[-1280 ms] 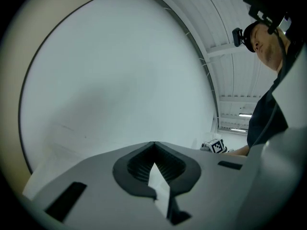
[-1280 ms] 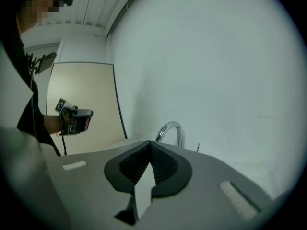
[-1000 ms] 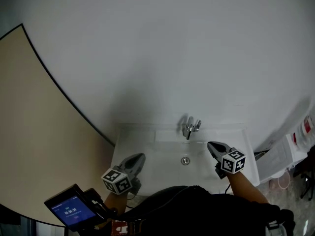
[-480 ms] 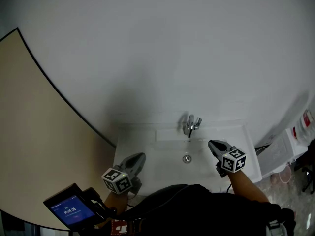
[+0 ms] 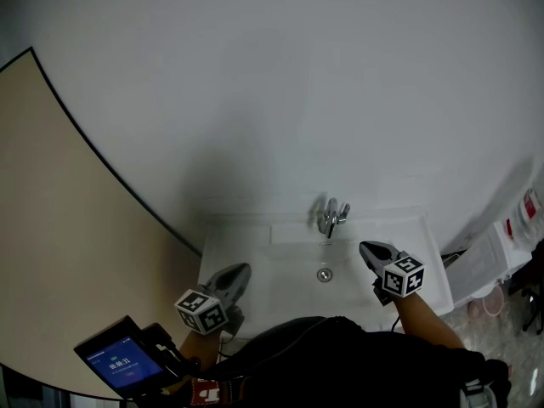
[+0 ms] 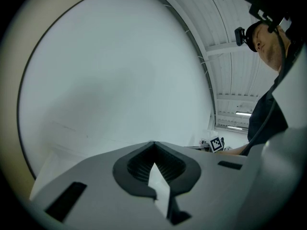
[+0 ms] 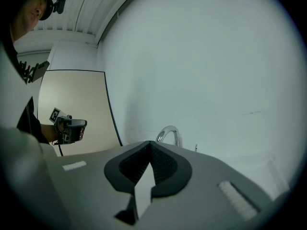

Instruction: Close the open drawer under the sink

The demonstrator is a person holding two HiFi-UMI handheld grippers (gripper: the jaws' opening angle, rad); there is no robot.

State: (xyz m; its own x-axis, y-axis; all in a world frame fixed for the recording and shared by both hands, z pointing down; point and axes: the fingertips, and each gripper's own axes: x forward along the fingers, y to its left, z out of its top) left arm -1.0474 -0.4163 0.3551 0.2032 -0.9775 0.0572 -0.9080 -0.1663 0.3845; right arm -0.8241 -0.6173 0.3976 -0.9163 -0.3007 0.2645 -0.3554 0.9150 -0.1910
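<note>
Both shut and empty, our left gripper [image 5: 240, 270] and right gripper [image 5: 368, 250] flank the sink [image 5: 280, 286]; the unseen drawer likely slides under a firm front push.

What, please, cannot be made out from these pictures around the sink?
- Space under the sink: hidden in the head view by the sink top and the person's dark clothing; neither gripper view looks there, so no drawer shows.
- Screen at the lower left, head view: text too small.
- White things at the right edge, head view: cut off by the frame.
</note>
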